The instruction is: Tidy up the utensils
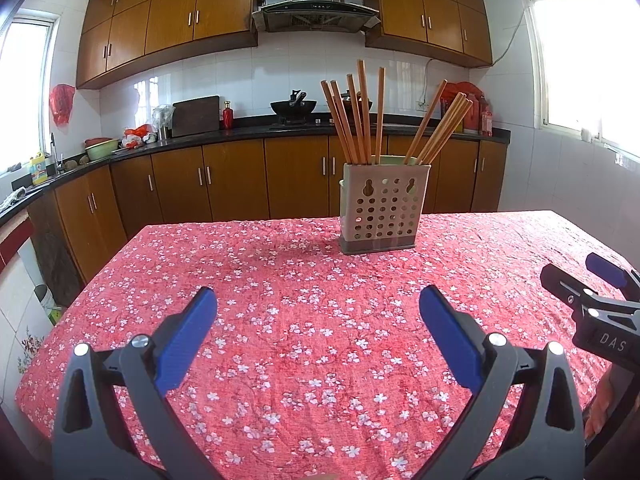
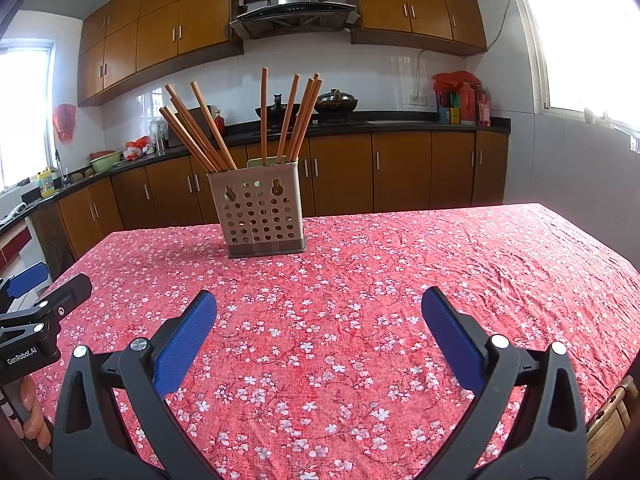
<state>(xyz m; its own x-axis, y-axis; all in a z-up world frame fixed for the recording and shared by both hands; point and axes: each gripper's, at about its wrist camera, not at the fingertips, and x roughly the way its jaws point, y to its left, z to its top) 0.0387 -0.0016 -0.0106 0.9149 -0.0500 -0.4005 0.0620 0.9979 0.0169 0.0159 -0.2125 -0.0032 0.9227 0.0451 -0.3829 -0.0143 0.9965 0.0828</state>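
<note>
both grippers sit nearest the lens, low over the near part of the table: the left gripper [image 1: 318, 300] has its blue pads spread wide with nothing between them, and the right gripper [image 2: 319, 302] is likewise released, empty, jaws far apart. beyond them, toward the far edge of the table, stands the perforated utensil holder [image 1: 382, 210], upright on its dark base, well apart from both grippers, with bare cloth all the way between. out of its top fan the wooden chopsticks [image 1: 362, 120], in two bunches: the left wrist view shows about six leaning left or upright and about four leaning right, roughly ten in all, though some overlap and the exact count is unsure. one holder, two grippers, no loose utensil visible on the cloth. the floral red tablecloth [image 2: 360, 320] covers the whole top; its far edge runs just behind the holder, its left edge falls away toward the lower cabinets, and the right side stretches wide and wrinkled with plenty of open room. in the right wrist view fingertips [image 2: 34, 420] of a hand show at the lower left under the other gripper's body. behind the table a black counter [image 1: 248, 124] carries a wok [image 1: 294, 106] beneath a range hood [image 1: 316, 0].
</note>
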